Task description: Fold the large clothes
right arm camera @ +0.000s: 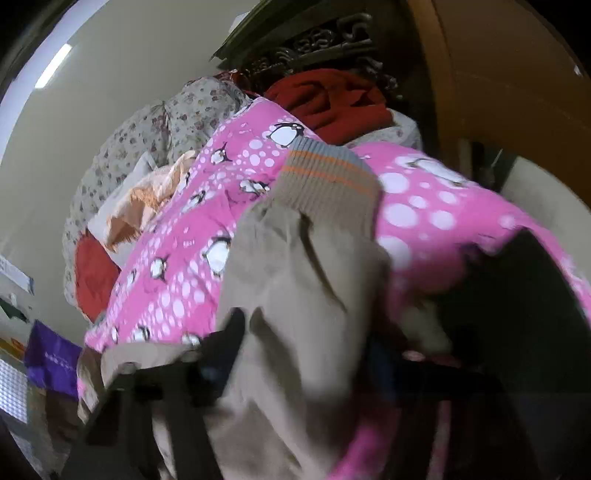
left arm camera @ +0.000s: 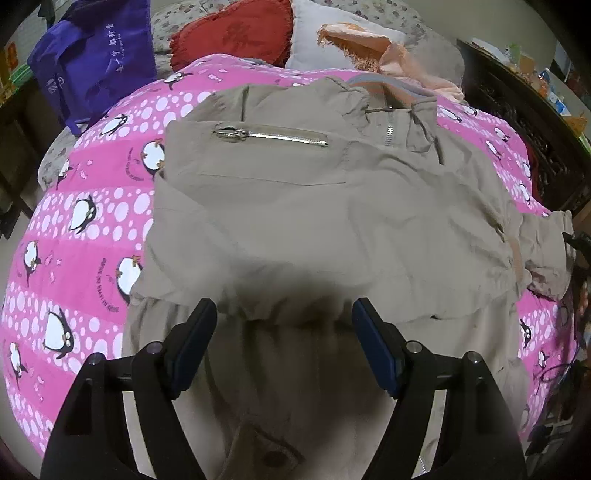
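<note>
A large beige jacket [left arm camera: 332, 206] lies spread on a pink penguin-print blanket [left arm camera: 85, 206]. It has a zipped chest pocket [left arm camera: 273, 136] and a striped collar. My left gripper [left arm camera: 284, 343] is open and hovers just above the jacket's gathered hem. In the right wrist view the jacket's sleeve [right arm camera: 295, 295], with a ribbed cuff with orange stripes [right arm camera: 325, 181], drapes between the fingers of my right gripper [right arm camera: 295, 373]. The view is blurred and the fabric hides the jaws, so I cannot tell how they stand.
A purple bag [left arm camera: 92, 62] sits at the far left, a red cushion [left arm camera: 236, 33], a white pillow and a peach cloth [left arm camera: 373, 48] at the head of the bed. A dark carved headboard [left arm camera: 524, 122] runs along the right. A red garment [right arm camera: 332, 103] lies by it.
</note>
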`<action>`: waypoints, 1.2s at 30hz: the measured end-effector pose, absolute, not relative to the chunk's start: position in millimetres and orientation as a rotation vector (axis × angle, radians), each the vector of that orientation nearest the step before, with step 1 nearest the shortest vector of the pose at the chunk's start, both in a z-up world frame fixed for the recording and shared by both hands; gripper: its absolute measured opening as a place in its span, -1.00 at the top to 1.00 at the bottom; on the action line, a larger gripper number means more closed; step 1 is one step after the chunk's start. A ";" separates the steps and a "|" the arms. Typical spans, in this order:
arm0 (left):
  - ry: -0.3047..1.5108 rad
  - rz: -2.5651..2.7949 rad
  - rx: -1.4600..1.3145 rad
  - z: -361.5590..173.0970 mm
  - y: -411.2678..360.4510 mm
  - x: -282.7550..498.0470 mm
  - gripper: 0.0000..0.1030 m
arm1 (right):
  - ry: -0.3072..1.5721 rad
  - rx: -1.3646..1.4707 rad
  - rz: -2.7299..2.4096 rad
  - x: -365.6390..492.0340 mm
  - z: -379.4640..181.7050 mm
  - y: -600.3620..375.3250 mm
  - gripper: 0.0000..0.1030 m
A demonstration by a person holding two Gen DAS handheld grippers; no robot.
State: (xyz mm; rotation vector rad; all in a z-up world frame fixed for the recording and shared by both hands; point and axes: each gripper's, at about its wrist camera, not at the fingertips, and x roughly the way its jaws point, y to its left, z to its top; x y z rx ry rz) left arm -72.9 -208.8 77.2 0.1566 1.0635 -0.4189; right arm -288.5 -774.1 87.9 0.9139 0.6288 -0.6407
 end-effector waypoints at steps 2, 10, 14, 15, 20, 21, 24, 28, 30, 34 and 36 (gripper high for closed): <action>1.058 -0.408 0.154 79.3 -203.0 -71.9 -0.47 | 0.603 0.927 -0.641 -286.7 89.5 -776.9 0.89; 1.046 -0.367 0.101 80.2 -179.6 -61.6 -0.47 | 0.515 0.710 -0.842 -338.0 163.7 -745.1 0.91; 1.039 -0.378 0.065 84.3 -177.3 -61.3 -0.47 | 0.522 0.694 -0.710 -326.5 184.2 -723.3 0.91; 1.034 -0.380 0.056 86.7 -176.3 -61.5 -0.47 | 0.516 0.675 -0.654 -316.2 195.7 -710.4 0.91; 0.999 -0.376 0.028 99.7 -165.3 -58.7 -0.47 | 0.563 0.576 -0.387 -247.7 228.7 -636.5 0.91; 0.997 -0.374 0.020 100.5 -162.5 -57.4 -0.47 | 0.580 0.550 -0.315 -228.7 232.3 -613.5 0.91; 0.993 -0.352 -0.010 101.8 -151.2 -52.3 -0.47 | 0.663 0.494 -0.145 -171.9 227.8 -547.3 0.91; 1.010 -0.332 -0.045 97.4 -140.8 -48.4 -0.47 | 0.732 0.484 0.064 -111.5 198.5 -461.1 0.91; 1.016 -0.331 -0.057 95.4 -138.2 -47.3 -0.47 | 0.759 0.509 0.155 -88.3 173.5 -422.9 0.73; 1.029 -0.369 -0.059 94.6 -141.3 -46.7 -0.52 | 1.052 0.531 0.268 -59.7 114.2 -371.7 -0.01; 1.019 -0.401 -0.048 96.1 -147.9 -47.9 -0.58 | 1.054 0.490 0.265 -71.9 112.1 -371.9 -0.01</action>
